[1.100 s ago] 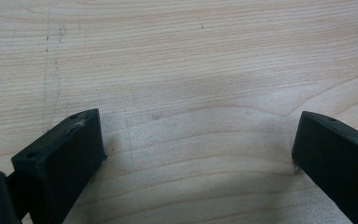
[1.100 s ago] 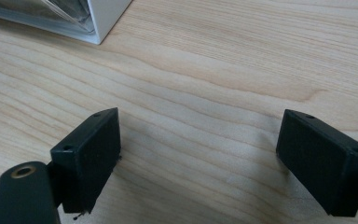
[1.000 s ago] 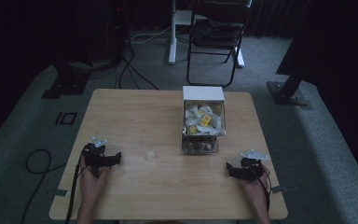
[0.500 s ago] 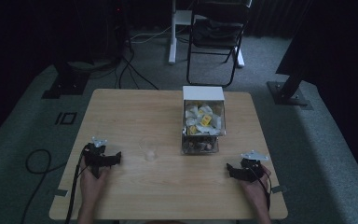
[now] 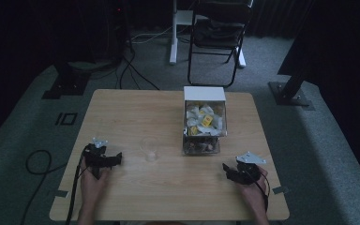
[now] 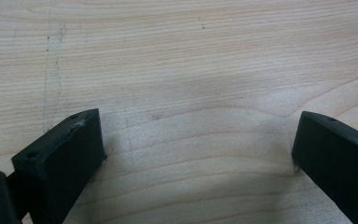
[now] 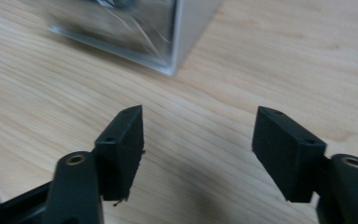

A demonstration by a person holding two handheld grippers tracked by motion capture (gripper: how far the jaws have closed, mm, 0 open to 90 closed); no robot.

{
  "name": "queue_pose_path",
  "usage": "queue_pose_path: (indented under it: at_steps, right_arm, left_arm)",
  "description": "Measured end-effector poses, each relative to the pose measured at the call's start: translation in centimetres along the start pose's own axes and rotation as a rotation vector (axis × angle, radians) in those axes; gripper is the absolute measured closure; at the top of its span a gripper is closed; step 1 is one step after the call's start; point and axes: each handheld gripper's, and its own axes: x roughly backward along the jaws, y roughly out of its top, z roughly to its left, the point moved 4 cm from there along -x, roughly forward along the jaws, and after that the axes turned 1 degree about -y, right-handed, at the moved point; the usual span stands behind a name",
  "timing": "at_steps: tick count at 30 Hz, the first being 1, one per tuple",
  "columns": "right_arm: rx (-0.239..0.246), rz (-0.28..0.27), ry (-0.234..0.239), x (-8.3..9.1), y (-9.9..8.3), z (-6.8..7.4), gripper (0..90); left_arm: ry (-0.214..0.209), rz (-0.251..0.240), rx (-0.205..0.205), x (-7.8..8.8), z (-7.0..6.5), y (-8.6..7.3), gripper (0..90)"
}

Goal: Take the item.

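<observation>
Pale wood grain of the desk (image 5: 136,112) lies under both my claws. My left claw (image 6: 196,149) rests with jaws wide, nothing between them. My right claw (image 7: 198,140) has just been closing, jaws apart over bare wood, near the clear box (image 5: 204,121) of sachets mid-desk. A clear cup (image 5: 149,149) stands between my left claw and the box

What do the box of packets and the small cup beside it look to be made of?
The box looks like clear hard plastic or acrylic with a white top: the packets show through its glossy, reflective walls. The cup seems thin clear plastic or glass; the table grain shows through it.
</observation>
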Motion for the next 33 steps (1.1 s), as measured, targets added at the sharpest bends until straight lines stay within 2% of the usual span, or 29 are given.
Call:
queue_pose_path:
  at_steps: [2, 6, 12, 14, 19, 27, 33]
  right_arm:
    - [0.012, -0.028, 0.01, 0.6, 0.4, 0.5, 35.4]
    - [0.017, -0.047, 0.033, 1.1, 0.9, 1.1, 37.3]
    - [0.05, -0.056, 0.072, 1.0, 1.7, 2.4, 40.5]
    - [0.08, -0.056, 0.095, 0.9, 2.1, 3.4, 41.3]
    - [0.133, -0.067, 0.119, 1.0, 2.5, 4.6, 43.1]
    - [0.173, -0.109, 0.149, 1.5, 3.7, 5.6, 42.5]
    - [0.195, -0.122, 0.154, 1.2, 4.6, 6.2, 41.9]
  left_arm:
    - [0.0, 0.0, 0.0, 0.0, 0.0, 0.0, 2.8]
    - [0.0, 0.0, 0.0, 0.0, 0.0, 0.0, 2.8]
    - [0.0, 0.0, 0.0, 0.0, 0.0, 0.0, 2.8]
    - [0.0, 0.0, 0.0, 0.0, 0.0, 0.0, 2.8]
    - [0.0, 0.0, 0.0, 0.0, 0.0, 0.0, 2.8]
    - [0.0, 0.0, 0.0, 0.0, 0.0, 0.0, 2.8]
    - [0.0, 0.0, 0.0, 0.0, 0.0, 0.0, 2.8]
